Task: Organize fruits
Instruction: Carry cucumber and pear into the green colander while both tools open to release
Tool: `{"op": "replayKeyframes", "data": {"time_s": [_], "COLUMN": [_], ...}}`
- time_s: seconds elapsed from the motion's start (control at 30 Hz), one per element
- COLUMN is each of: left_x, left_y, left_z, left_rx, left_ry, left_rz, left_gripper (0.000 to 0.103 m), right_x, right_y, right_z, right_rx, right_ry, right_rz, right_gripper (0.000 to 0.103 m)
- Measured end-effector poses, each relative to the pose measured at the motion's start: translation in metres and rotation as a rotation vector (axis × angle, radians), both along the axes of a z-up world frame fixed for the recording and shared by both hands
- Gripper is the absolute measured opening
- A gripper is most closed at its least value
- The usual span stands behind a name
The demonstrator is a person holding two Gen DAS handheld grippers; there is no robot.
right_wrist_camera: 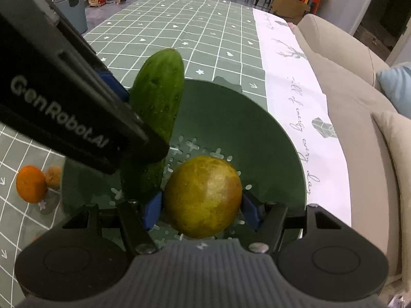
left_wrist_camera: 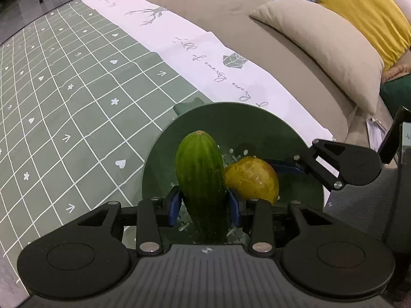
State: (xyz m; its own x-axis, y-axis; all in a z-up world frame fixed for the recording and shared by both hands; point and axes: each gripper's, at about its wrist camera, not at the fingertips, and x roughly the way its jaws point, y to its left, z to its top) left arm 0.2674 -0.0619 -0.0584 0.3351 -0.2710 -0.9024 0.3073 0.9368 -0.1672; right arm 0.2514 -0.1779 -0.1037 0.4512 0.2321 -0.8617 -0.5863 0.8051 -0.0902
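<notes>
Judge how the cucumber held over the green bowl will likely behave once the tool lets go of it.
The cucumber looks stiff, staying straight in the left tool. Gripped at one end and standing steeply, it will probably topple sideways, perhaps against the yellow-green fruit. Its round body may roll down the green bowl.

The table (left_wrist_camera: 77,128) carries a green cloth with a grid of white lines and small white hearts, flowers and arrows. Along the sofa side the cloth has a white border (left_wrist_camera: 205,51) with grey script and grey plant drawings. A dark green bowl (right_wrist_camera: 244,128) stands directly on the cloth, near this white border; its bottom has small white cross and dot marks. Left of the bowl in the right wrist view, an orange (right_wrist_camera: 30,183) lies on the cloth, and a small brownish fruit (right_wrist_camera: 54,175) lies just beside it.
</notes>
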Motion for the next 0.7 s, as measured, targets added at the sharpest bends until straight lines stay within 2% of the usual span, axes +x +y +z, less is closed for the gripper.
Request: {"op": "replayKeyframes", "data": {"time_s": [0.13,0.23,0.4,0.43,0.47,0.53,0.7], "left_x": [0.003,0.003,-0.002,-0.004,-0.007,-0.014,-0.042], "left_y": [-0.002,0.0,0.002,0.003,0.004,0.005,0.006], "left_z": [-0.007,-0.011,-0.008,-0.005,-0.002,0.007,0.037], "left_rx": [0.029,0.007,0.039,0.036,0.033,0.037,0.066], "left_ry": [-0.003,0.014,-0.001,-0.007,-0.016,-0.041,-0.133], "left_rz": [0.018,0.028,0.035,0.036,0.035,0.03,0.004], "left_gripper": [0.044,0.044,0.044,0.044,0.044,0.044,0.045], "right_x": [0.003,0.003,-0.002,-0.003,-0.005,-0.01,-0.022], "right_y": [0.0,0.001,0.003,0.003,0.002,0.001,0.002], "right_z": [-0.007,-0.013,-0.015,-0.014,-0.012,-0.002,0.028], "right_rx": [-0.008,-0.021,-0.053,-0.056,-0.055,-0.053,-0.031], "right_ry": [0.019,0.025,0.017,0.02,0.008,-0.041,-0.096], "right_rz": [-0.02,-0.035,-0.034,-0.035,-0.035,-0.039,-0.06], "right_gripper": [0.062,0.062,0.062,0.064,0.073,0.082,0.082]}}
